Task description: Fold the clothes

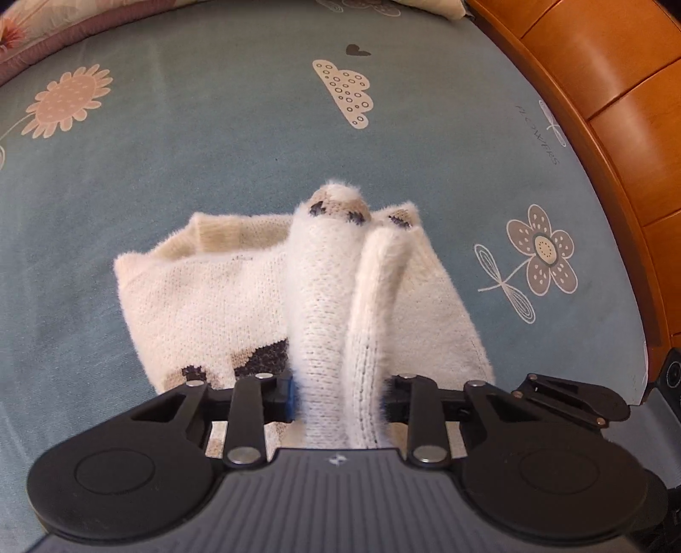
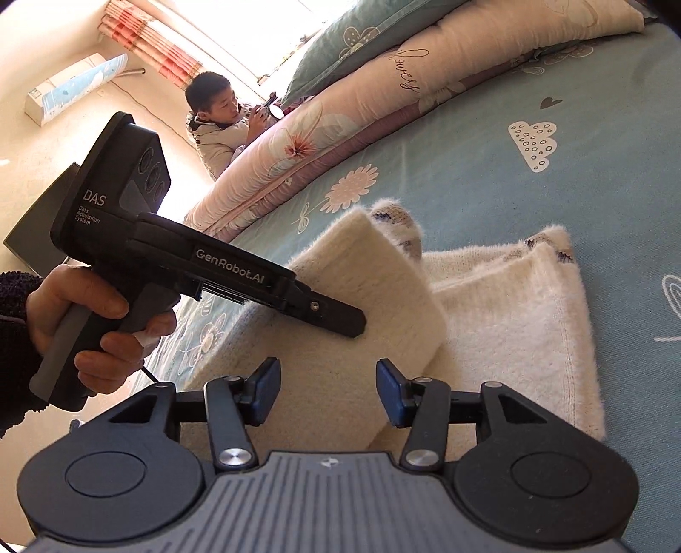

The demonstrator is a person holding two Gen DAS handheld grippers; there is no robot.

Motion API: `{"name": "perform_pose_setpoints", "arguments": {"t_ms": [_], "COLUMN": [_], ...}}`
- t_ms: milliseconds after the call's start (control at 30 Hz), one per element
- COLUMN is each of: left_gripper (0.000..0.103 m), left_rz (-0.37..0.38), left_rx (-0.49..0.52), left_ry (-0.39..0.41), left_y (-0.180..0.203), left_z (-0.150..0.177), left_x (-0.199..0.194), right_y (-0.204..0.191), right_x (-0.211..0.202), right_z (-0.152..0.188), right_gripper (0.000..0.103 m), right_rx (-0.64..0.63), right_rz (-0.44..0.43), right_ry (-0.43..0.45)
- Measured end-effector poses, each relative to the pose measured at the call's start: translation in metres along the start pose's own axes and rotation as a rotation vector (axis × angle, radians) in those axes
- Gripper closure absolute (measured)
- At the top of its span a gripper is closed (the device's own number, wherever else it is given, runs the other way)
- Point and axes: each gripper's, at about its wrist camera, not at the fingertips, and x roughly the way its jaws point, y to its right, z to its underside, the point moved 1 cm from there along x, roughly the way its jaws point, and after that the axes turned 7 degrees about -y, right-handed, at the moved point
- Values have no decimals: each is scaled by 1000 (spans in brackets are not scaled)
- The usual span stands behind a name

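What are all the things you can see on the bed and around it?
sweater: one, cream with brown and dark patches, partly folded on the bed, one thick fold lifted.
bed sheet: one, teal with flowers and clouds, under the sweater.
quilt: one, pink with flowers, rolled along the far edge of the bed.
pillow: one, teal, on top of the quilt.
wooden frame: one, orange-brown, beside the bed.
curtain: one, red and cream stripes, at the window.
air conditioner: one, white, on the wall.
person: one, pale jacket, behind the quilt.
left hand-held gripper: black, shut on the sweater fold.
right hand-held gripper: black with blue pads, open above the sweater.
hand: one, holding the left hand-held gripper's handle.
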Motion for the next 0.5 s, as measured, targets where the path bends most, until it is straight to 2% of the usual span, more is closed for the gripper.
{"name": "perform_pose_setpoints", "arguments": {"t_ms": [200, 300, 367, 500], "left_gripper": [75, 76, 76, 76], "left_rz": [-170, -210, -217, -202], "left_rx": [-49, -112, -154, -239], "left_ry": [83, 94, 100, 99], "left_y": [-22, -38, -49, -70], "left_z": [21, 32, 43, 64], "left_x": [-66, -86, -95, -95], "right_y": [7, 11, 13, 5], "right_x": [17, 26, 33, 63], "right_z": [4, 6, 7, 4], "right_gripper": [44, 52, 65, 69], "right_rx": [30, 45, 55, 65], "right_rz": [48, 72, 87, 33], "right_ry": [-44, -66, -81, -104]}}
